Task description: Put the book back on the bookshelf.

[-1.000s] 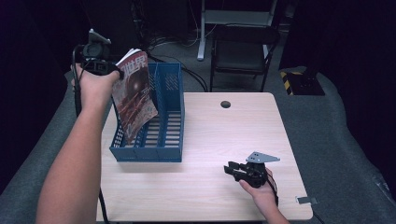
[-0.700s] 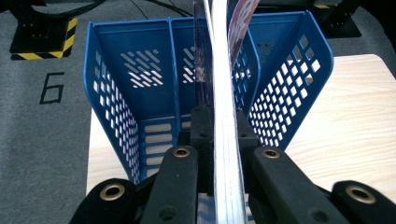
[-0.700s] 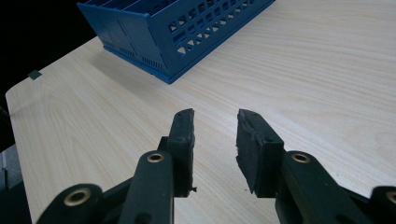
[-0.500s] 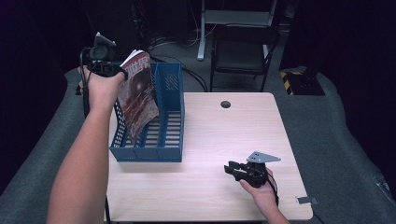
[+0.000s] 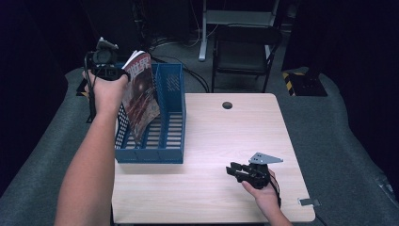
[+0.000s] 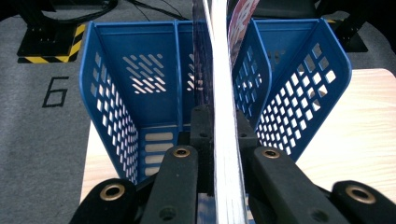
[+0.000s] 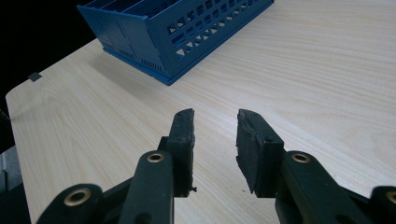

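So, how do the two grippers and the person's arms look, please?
Both grippers are black. The left gripper carries a round black body on top, and a dark cable hangs from it. The right gripper bears a grey three-cornered plate. Brass-coloured rivets sit in the jaw arms. Both forearms are bare, without sleeves.

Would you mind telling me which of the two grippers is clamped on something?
The left gripper, raised above the blue file rack, is clamped on the magazine. The right gripper rests low over the table, jaws apart around nothing.
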`<state>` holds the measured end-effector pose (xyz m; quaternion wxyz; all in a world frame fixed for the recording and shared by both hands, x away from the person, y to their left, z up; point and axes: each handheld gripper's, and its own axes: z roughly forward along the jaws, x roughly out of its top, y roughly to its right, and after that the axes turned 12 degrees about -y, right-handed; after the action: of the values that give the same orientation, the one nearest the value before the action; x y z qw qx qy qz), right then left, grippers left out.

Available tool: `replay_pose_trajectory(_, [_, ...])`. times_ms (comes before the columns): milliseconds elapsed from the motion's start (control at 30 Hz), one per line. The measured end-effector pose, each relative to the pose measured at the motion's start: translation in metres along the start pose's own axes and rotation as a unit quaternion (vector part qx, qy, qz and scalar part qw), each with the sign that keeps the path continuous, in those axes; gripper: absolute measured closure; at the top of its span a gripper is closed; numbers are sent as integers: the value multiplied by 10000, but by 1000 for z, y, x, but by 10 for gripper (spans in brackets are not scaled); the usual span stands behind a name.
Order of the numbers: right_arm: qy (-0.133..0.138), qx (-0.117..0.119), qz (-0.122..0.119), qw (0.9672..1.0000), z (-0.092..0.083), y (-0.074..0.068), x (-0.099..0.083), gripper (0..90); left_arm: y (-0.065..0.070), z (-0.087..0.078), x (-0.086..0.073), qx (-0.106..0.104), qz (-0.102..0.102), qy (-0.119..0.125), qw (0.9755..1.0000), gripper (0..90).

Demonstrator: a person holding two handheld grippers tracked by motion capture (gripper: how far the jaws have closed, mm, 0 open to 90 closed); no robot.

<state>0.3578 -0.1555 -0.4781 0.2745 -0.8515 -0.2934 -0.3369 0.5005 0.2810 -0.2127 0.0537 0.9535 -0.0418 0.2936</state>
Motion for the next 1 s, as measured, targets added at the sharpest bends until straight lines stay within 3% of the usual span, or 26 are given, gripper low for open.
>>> replay_pose_trajectory(600, [27, -4, -21, 10000, -1, 2, 0, 667, 7, 35, -7, 51, 67, -162, 9998, 840])
replay_pose_trajectory(1000, [33, -25, -2, 10000, -3, 3, 0, 667, 5, 48, -12, 0, 44, -143, 9999, 840])
